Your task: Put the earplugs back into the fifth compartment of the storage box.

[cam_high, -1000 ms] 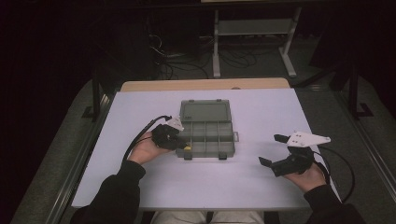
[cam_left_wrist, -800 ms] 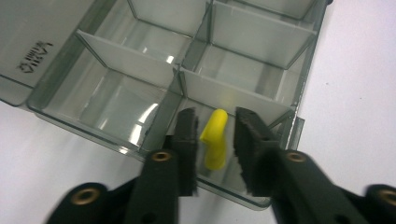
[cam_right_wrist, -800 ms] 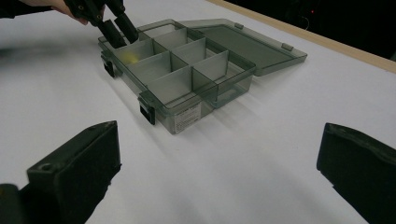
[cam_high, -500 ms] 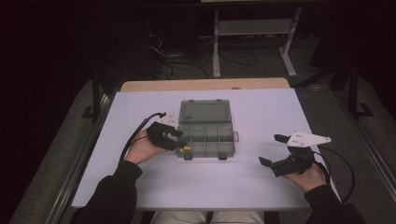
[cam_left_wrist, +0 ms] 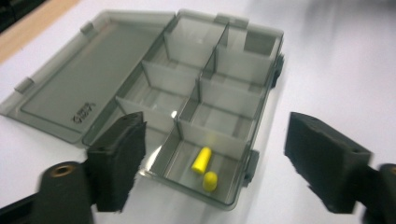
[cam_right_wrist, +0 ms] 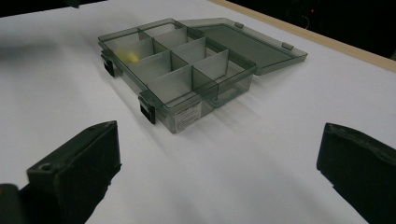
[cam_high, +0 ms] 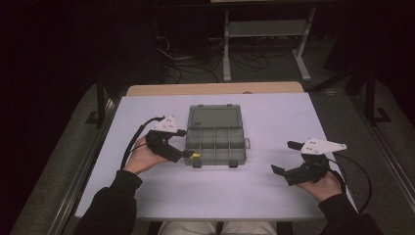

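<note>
A grey see-through compartment box (cam_high: 215, 143) lies mid-table with its lid (cam_high: 214, 116) folded flat behind it. Two yellow earplugs (cam_left_wrist: 201, 160) rest in its near-left corner compartment, seen as a yellow spot (cam_high: 195, 156) in the high view. My left gripper (cam_high: 185, 143) hovers just left of that corner. Its jaws have just been opening and stand open with nothing between the pads (cam_left_wrist: 122, 154). My right gripper (cam_high: 284, 157) rests to the right of the box, open and with nothing in it; its view looks at the box (cam_right_wrist: 187, 79) from the side.
The white table (cam_high: 274, 117) has a wooden strip (cam_high: 210, 88) along its far edge. A black cable (cam_high: 139, 134) loops from the left gripper, another (cam_high: 357, 171) from the right. Beyond the table is a dark floor with a metal stand (cam_high: 266, 29).
My left gripper has lifted and drawn back a little from the box's near-left corner, and its jaws have opened. The right hand has kept still.
</note>
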A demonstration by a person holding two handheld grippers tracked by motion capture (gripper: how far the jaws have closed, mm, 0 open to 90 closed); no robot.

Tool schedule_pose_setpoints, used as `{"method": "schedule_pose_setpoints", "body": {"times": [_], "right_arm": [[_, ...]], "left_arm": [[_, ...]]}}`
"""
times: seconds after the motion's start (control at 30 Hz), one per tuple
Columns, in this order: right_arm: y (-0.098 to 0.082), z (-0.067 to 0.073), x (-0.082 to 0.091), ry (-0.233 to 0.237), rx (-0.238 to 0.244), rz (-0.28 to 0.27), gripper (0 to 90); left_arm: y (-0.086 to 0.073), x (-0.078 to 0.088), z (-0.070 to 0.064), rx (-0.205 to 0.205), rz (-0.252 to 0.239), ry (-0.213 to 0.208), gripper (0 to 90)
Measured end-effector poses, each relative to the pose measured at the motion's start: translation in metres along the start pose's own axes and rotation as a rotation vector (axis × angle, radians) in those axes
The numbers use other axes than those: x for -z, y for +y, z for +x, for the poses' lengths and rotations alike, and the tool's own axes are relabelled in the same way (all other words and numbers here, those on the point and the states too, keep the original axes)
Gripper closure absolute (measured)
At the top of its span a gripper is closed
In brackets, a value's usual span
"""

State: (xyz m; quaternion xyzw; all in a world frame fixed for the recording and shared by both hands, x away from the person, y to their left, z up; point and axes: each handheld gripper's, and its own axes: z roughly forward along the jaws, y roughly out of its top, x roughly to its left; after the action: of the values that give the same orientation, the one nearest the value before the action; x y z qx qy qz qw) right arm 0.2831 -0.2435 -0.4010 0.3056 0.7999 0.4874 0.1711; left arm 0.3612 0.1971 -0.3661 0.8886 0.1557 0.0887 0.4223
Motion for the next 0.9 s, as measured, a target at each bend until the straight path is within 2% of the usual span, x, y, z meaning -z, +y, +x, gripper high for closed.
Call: {"method": "schedule_pose_setpoints", "body": {"times": [0.17, 0.27, 0.5, 0.67, 0.9], "right_arm": [[0.0, 0.0, 0.0, -0.001, -0.002, 0.0, 0.0], [0.0, 0.0, 0.001, -0.001, 0.0, -0.003, 0.0], [0.0, -0.001, 0.001, -0.003, -0.004, -0.004, 0.0], [0.0, -0.001, 0.001, -0.005, -0.005, -0.003, 0.0], [0.0, -0.001, 0.001, -0.003, -0.003, -0.007, 0.0]], "left_arm": [[-0.005, 0.01, -0.002, 0.016, -0.056, 0.035, 2.6], [-0.008, 0.015, -0.002, 0.026, -0.076, 0.043, 0.0], [-0.015, 0.03, -0.002, 0.037, -0.117, 0.058, 0.0], [-0.023, 0.044, -0.001, 0.053, -0.152, 0.094, 0.0], [-0.037, 0.053, 0.001, 0.086, -0.176, 0.132, 0.0]]}}
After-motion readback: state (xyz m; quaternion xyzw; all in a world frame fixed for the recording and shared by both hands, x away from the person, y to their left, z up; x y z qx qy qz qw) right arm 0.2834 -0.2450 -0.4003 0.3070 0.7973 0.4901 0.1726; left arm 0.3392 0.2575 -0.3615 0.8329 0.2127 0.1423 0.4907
